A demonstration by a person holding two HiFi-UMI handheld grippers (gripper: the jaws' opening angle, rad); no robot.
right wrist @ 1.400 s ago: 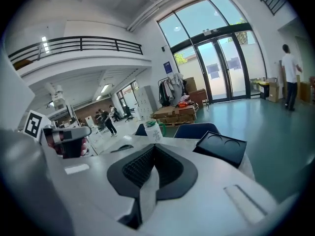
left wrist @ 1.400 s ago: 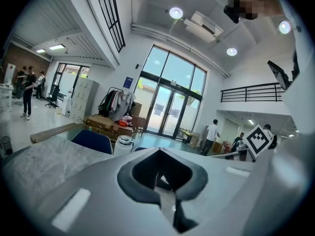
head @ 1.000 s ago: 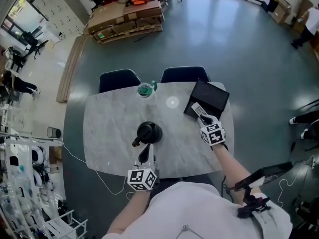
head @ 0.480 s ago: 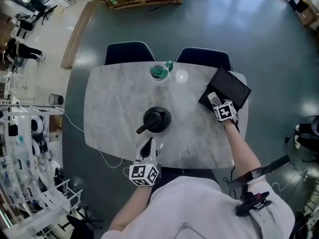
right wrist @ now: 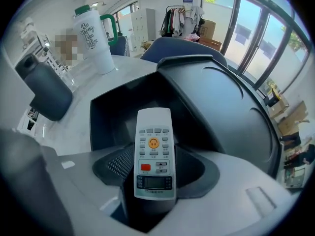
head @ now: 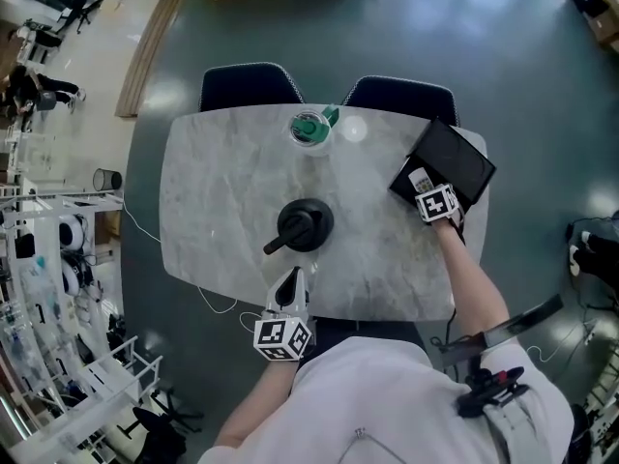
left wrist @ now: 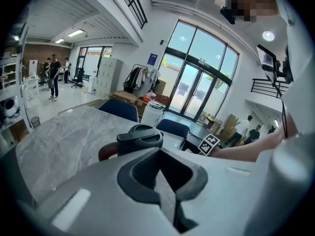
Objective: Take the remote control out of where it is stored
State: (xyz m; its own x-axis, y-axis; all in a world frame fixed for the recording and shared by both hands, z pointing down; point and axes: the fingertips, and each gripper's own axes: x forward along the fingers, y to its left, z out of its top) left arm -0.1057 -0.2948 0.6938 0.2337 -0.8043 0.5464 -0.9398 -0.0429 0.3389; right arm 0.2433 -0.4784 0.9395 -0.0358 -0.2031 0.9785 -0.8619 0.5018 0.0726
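**Right tool poised over the remote, grip not yet made**

Step in hand: the approach, by my reading. The right gripper [right wrist: 155,173] points steeply down into the open black storage box with a hinged lid [right wrist: 106,117], at the right end of the grey marble table [head: 222,201]. Its jaws stand wide apart and have just been opening. The slim white remote control with an orange round key [right wrist: 155,154] lies lengthwise between them. It rests in the box and, as far as I can tell, nothing presses on it.

The left gripper [head: 290,280] hangs at the near table edge, jaws together on nothing. It points toward the black lidded jug with a side handle [head: 306,226].

Next move, as I judge it: close on the remote's long sides, squarely so it does not twist, then lift straight up clear of the box wall and raised lid.

View differences:
- The right gripper view alone shows the remote's face (keys, red button, small display) and the jaw gap around it. In the head view the marker cube covers those jaws.
- The head view alone gives the layout: box at right, jug in the middle, and the white tumbler with green lid [head: 309,129] at the far edge.
- The left gripper view shows its closed jaws, with the jug close ahead.
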